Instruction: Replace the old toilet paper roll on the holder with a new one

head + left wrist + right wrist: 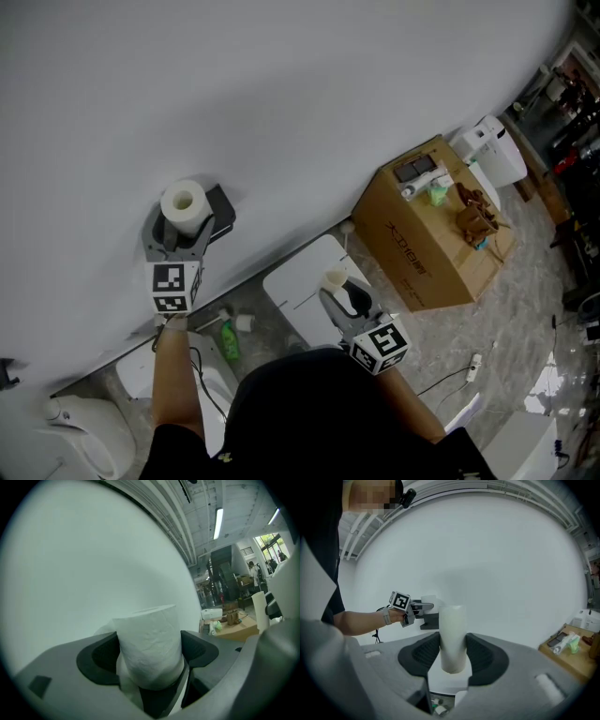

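White wall (281,94); left gripper (185,223) clamps full roll (183,201), right gripper (338,293) clamps slim roll (335,278).

full roll (184,204) white | slim roll (453,637) off-white | holder (221,210) black | cardboard box (412,244) brown | bottle (230,342) green

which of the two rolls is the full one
The thick roll in the left tongs, by the wall holder; the right tongs hold only a thin white tube.
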Demonstrator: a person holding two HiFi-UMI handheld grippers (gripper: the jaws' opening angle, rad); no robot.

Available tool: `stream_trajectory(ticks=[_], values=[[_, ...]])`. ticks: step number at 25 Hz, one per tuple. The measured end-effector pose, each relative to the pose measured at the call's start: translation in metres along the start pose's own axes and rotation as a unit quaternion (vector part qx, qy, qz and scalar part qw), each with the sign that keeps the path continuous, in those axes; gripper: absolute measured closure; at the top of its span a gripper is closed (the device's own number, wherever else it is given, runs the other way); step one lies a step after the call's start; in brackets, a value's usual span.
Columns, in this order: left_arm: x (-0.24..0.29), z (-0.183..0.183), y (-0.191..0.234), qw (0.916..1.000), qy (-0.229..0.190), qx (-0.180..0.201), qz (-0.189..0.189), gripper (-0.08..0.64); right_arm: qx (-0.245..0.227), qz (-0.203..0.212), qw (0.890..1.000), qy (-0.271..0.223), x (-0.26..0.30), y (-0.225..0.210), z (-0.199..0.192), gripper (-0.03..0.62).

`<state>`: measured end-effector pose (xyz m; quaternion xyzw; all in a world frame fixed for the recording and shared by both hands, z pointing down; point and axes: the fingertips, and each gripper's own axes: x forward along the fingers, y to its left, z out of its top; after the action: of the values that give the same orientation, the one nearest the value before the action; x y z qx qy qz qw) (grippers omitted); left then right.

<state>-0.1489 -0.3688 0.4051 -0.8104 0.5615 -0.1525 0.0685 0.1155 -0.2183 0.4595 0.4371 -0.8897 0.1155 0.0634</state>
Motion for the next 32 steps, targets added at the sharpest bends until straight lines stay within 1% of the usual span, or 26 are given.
stream_trajectory(ticks=[7,14,18,24,27,28,29,30,32], values=[[0.000,-0.003,0.001,0.9999,0.010,-0.011,0.001,0.152,0.004,0.004,1.000,-0.001,-0.004,0.004,-0.003,0.417],[-0.010,-0.006,0.004,0.9986,0.027,-0.044,-0.008,0.152,0.007,0.001,1.000,-0.002,-0.013,0.006,-0.006,0.417],[-0.023,-0.010,0.002,0.9976,0.034,-0.059,-0.008,0.153,0.008,0.008,1.000,-0.002,-0.017,0.014,-0.007,0.417],[-0.055,-0.006,-0.008,0.9968,0.026,-0.074,-0.014,0.153,0.008,0.026,1.000,-0.006,-0.015,0.027,-0.006,0.417],[-0.081,-0.003,-0.015,0.9949,0.012,-0.099,-0.020,0.155,0.005,0.038,0.999,-0.006,-0.011,0.035,-0.004,0.417],[-0.091,-0.002,-0.017,0.9933,0.005,-0.113,-0.023,0.163,0.003,0.042,0.999,-0.007,-0.009,0.038,-0.003,0.417],[-0.102,-0.001,-0.019,0.9913,-0.003,-0.129,-0.025,0.186,0.002,0.047,0.999,-0.007,-0.006,0.042,-0.002,0.417],[-0.112,-0.001,-0.022,0.9892,-0.010,-0.144,-0.025,0.190,0.000,0.053,0.999,-0.008,-0.004,0.045,-0.001,0.417],[-0.133,-0.002,-0.026,0.9876,-0.017,-0.155,-0.017,0.198,-0.003,0.065,0.998,-0.008,0.002,0.051,0.001,0.417]])
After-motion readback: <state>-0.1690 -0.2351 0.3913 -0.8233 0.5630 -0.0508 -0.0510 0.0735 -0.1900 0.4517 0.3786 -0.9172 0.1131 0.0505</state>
